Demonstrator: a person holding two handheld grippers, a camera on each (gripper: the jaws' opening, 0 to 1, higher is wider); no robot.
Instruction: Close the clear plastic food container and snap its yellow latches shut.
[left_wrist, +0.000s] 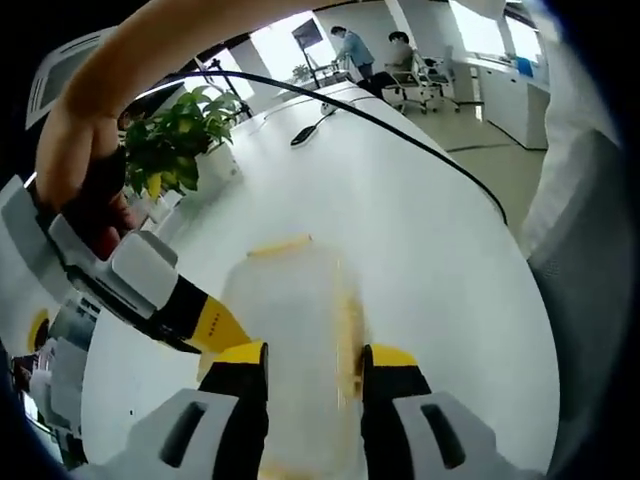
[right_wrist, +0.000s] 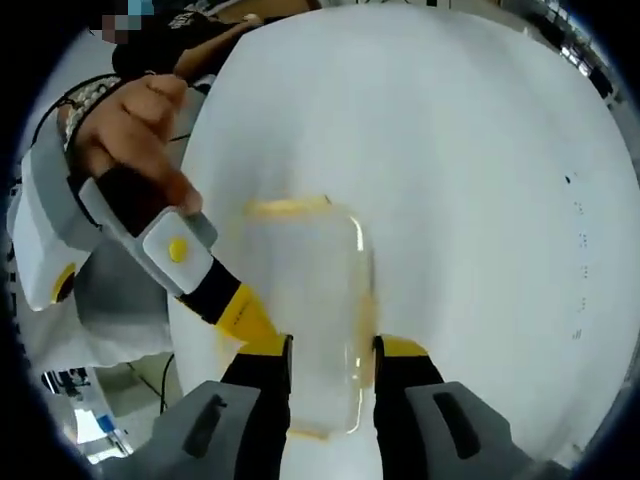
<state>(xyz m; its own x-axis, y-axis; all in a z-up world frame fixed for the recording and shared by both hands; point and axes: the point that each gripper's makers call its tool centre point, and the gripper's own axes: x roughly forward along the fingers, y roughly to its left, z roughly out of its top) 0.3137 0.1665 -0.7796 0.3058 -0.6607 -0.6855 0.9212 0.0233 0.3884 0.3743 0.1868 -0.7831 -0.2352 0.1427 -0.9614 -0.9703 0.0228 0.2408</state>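
Left gripper view shows the left gripper (left_wrist: 314, 365) with its jaws grasping the clear plastic food container (left_wrist: 293, 345) on the white surface (left_wrist: 440, 270). Right gripper (right_wrist: 331, 358) clamps the same container (right_wrist: 305, 310) from the opposite side, beside its yellow latch (right_wrist: 288, 207).

We see white table (left_wrist: 440, 250): clear container (left_wrist: 290, 330) near us, black cable (left_wrist: 400, 130) across far side, potted plant (left_wrist: 180, 140) far left.
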